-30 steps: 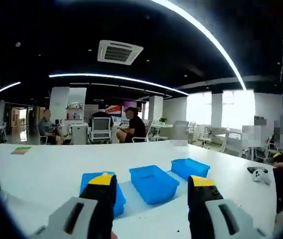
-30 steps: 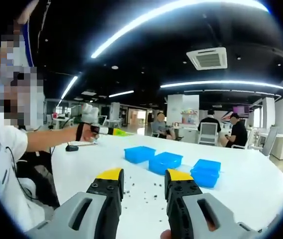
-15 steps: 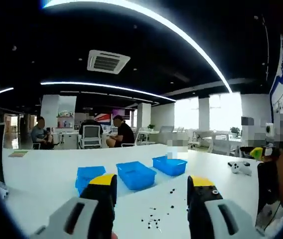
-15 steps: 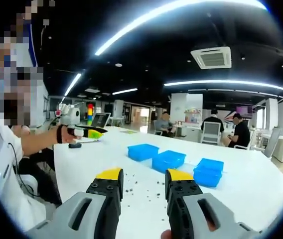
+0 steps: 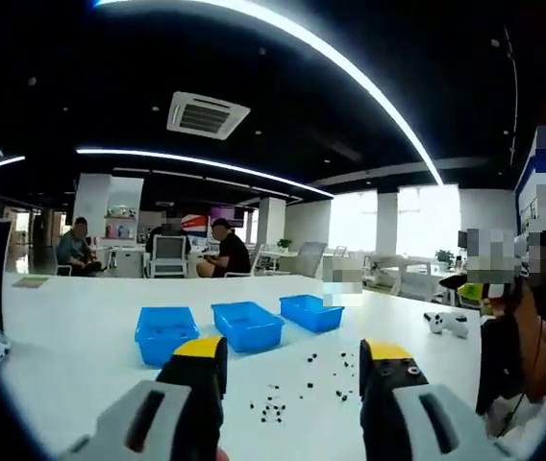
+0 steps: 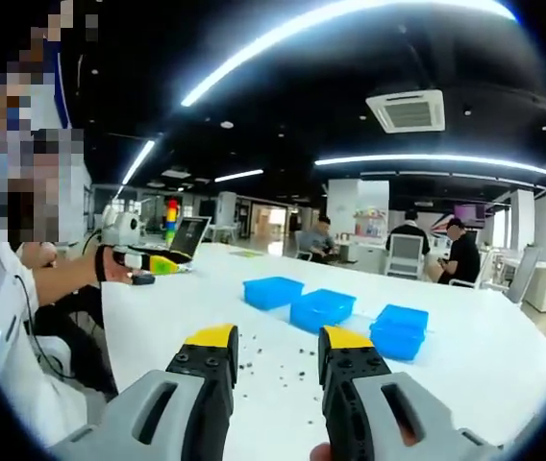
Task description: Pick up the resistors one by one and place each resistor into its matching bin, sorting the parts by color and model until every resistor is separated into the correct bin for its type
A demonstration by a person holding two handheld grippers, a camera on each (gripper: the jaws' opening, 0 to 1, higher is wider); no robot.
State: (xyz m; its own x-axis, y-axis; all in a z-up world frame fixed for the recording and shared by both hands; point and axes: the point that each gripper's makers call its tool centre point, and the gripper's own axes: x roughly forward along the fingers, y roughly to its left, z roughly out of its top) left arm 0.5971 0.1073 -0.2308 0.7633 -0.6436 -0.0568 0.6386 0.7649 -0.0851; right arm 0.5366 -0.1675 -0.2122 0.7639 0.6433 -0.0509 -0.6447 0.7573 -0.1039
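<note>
Three blue bins stand in a row on the white table (image 5: 81, 327): left bin (image 5: 165, 331), middle bin (image 5: 247, 324), right bin (image 5: 310, 312). Small dark resistors (image 5: 304, 388) lie scattered on the table in front of them. My left gripper (image 5: 292, 370) hovers open above the near table, nothing between its yellow-tipped jaws. In the right gripper view the same bins (image 6: 322, 308) sit past the loose resistors (image 6: 275, 360). My right gripper (image 6: 279, 351) is open and holds nothing. The left gripper (image 6: 150, 262) shows at the far left in a hand.
A white game controller (image 5: 444, 322) lies on the table at the right. A laptop (image 6: 188, 236) and a small black object (image 6: 142, 279) sit at the table's far left corner. People sit at desks (image 5: 220, 254) behind the table. The person's body (image 6: 4, 317) is close on the left.
The left gripper's camera has drawn back from the bins, so they look smaller and the scattered resistors have come into view. The right gripper view has barely shifted.
</note>
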